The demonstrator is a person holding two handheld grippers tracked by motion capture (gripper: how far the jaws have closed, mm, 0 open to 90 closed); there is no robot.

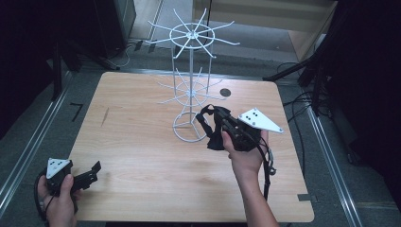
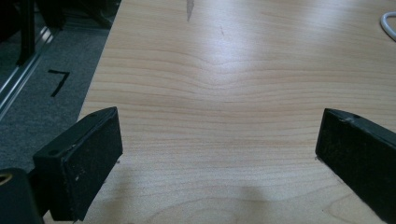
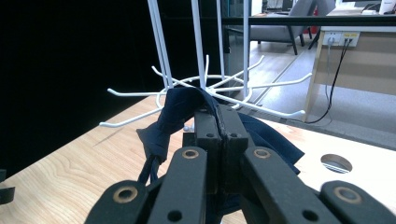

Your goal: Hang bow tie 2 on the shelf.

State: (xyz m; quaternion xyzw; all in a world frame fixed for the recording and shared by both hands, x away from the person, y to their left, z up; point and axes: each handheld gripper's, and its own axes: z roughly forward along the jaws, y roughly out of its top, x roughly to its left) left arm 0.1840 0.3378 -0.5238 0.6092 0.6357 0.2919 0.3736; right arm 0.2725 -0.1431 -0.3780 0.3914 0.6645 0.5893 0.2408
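I take the white wire rack [image 1: 190, 85] as my landmark: it stands on the far half of the wooden table [image 1: 142, 156], a pole on a ring base with two tiers of spoke-like hooks.

Nearest to me, well on the near-left side of the rack at the table's front corner, I see my left gripper [image 1: 90, 173] held in the left hand [image 1: 59, 201]. Its jaws stand wide apart with nothing between them; in the left gripper view the left gripper [image 2: 219, 140] looks along bare wood grain, and a sliver of the rack's white base ring [image 2: 388, 24] shows at the far right edge.

Farther in, just to the near-right of the rack's base, my right hand [image 1: 246, 153] carries the right gripper [image 1: 218, 124]. Its jaws are pressed tight together on a dark navy cloth band [image 1: 213, 135], which loops up over the tips and hangs down below them toward the table. In the right gripper view the right gripper [image 3: 219, 122] has the cloth band [image 3: 175, 114] draped over its pinched tips, right up against the rack's lower tier of hooks [image 3: 210, 91]; I cannot tell whether the cloth touches a hook.

Beyond the rack on its right, a round hole [image 1: 225, 92] sits in the tabletop.
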